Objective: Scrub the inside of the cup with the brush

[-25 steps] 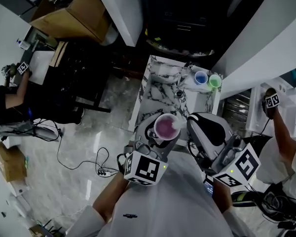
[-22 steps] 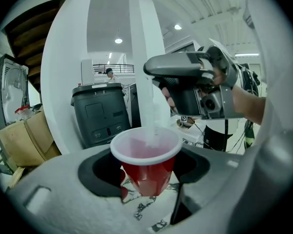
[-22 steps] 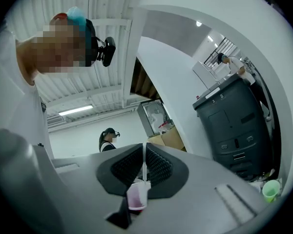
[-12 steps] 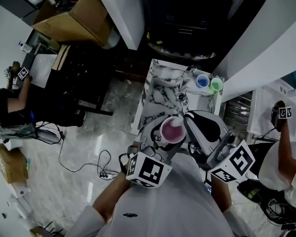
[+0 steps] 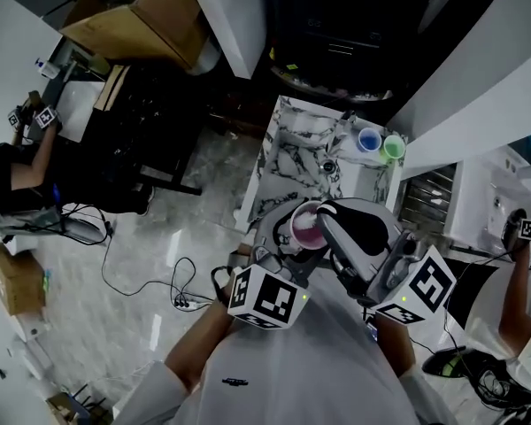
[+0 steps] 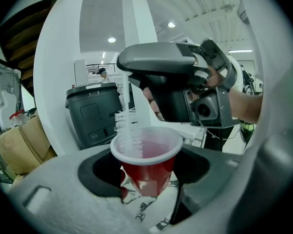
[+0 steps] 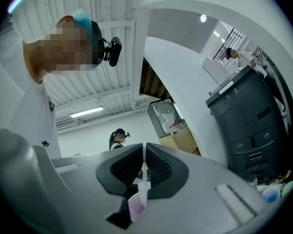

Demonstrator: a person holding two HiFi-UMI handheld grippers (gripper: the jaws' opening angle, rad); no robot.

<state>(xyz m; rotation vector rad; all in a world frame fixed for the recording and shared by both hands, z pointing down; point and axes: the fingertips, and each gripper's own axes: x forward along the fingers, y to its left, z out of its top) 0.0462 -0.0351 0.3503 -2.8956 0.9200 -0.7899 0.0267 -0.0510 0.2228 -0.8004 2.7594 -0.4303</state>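
Note:
A red cup [image 6: 158,147] with a white rim and pinkish inside sits between the jaws of my left gripper [image 6: 146,174], which is shut on it and holds it upright. The head view shows this cup [image 5: 304,229] above the marble table. My right gripper [image 6: 129,67] hangs over the cup's left side, shut on the thin white handle of the brush [image 6: 128,126]. The white bristles reach down past the rim, against the inner left wall. In the right gripper view the brush [image 7: 139,191] runs from the jaws of the right gripper [image 7: 144,167] into the cup [image 7: 135,206].
A marble-topped table [image 5: 288,162] stands below the cup, with a blue cup [image 5: 368,139] and a green cup [image 5: 392,148] at its far right corner. A dark grey bin [image 6: 95,113] stands behind. A cardboard box [image 5: 137,25], a person [image 5: 18,180] and floor cables [image 5: 186,304] are to the left.
My right gripper has swung left from beside the cup to right over it, bringing the brush down into it. The left gripper has kept hold of the cup.

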